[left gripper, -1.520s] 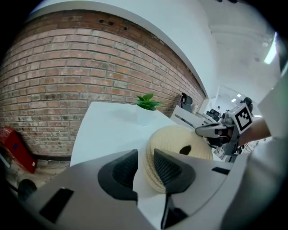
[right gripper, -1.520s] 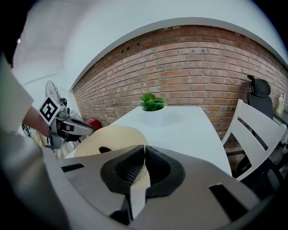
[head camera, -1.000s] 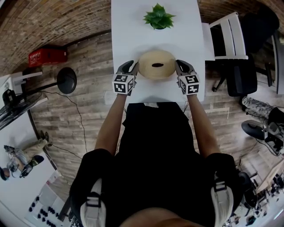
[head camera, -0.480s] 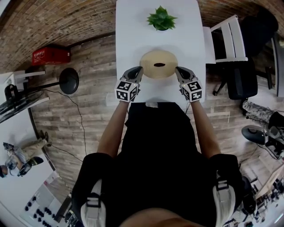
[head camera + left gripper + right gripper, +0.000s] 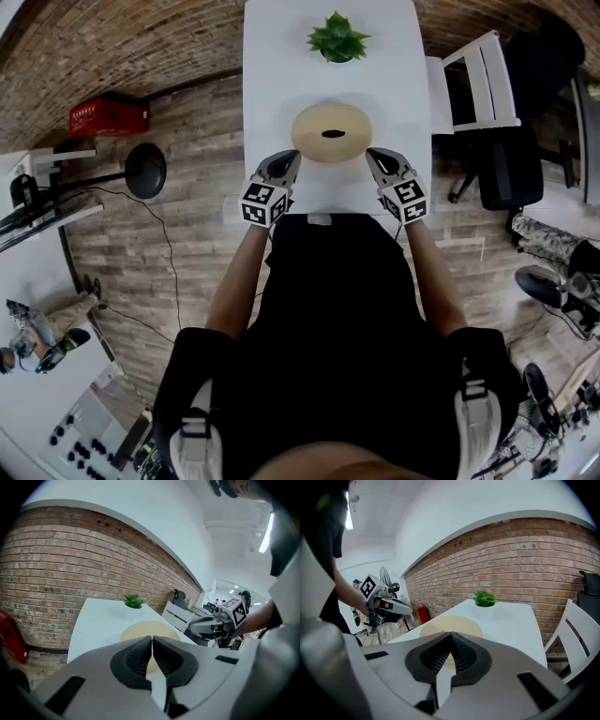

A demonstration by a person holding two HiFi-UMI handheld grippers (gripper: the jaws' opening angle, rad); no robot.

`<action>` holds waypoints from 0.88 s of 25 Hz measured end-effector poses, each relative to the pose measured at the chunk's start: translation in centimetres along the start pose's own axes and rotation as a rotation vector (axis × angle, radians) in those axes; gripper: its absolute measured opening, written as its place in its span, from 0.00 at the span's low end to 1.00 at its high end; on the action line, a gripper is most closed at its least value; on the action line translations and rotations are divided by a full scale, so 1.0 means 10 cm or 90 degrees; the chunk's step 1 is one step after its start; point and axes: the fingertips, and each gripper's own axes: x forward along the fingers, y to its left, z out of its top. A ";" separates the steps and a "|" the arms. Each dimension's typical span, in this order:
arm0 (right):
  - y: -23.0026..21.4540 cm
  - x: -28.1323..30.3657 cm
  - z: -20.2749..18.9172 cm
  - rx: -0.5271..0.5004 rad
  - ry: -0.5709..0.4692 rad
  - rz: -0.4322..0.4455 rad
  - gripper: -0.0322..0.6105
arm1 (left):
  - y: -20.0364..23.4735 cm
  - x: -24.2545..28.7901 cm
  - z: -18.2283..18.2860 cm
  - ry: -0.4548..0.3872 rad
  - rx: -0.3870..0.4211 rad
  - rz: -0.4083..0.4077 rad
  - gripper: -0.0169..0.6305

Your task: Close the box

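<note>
A round tan box (image 5: 332,133) with its lid on and a dark oval slot in the lid sits in the middle of the white table (image 5: 272,75). My left gripper (image 5: 287,160) is just off the box's near-left side, shut with nothing between its jaws. My right gripper (image 5: 374,157) is off the near-right side, also shut and empty. Neither touches the box. In the left gripper view the box (image 5: 140,631) lies beyond the closed jaws (image 5: 152,638); in the right gripper view the box (image 5: 452,626) is likewise ahead of the closed jaws (image 5: 450,634).
A small green potted plant (image 5: 337,38) stands at the table's far end. A white chair (image 5: 478,80) and a dark office chair (image 5: 516,159) are to the right. A red case (image 5: 106,116) and a round black lamp base (image 5: 142,171) are on the wooden floor at left.
Both grippers have drawn back toward me, away from the box's sides, and their jaws have closed. The box stays on the table with its lid on.
</note>
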 end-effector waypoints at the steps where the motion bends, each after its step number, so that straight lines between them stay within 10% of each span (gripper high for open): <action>1: 0.02 -0.01 0.01 -0.008 -0.004 0.002 0.05 | -0.01 -0.02 0.00 -0.001 0.000 0.001 0.07; 22: 0.12 -0.22 0.02 -0.031 -0.008 0.050 0.05 | -0.35 0.00 0.00 -0.016 0.001 0.015 0.06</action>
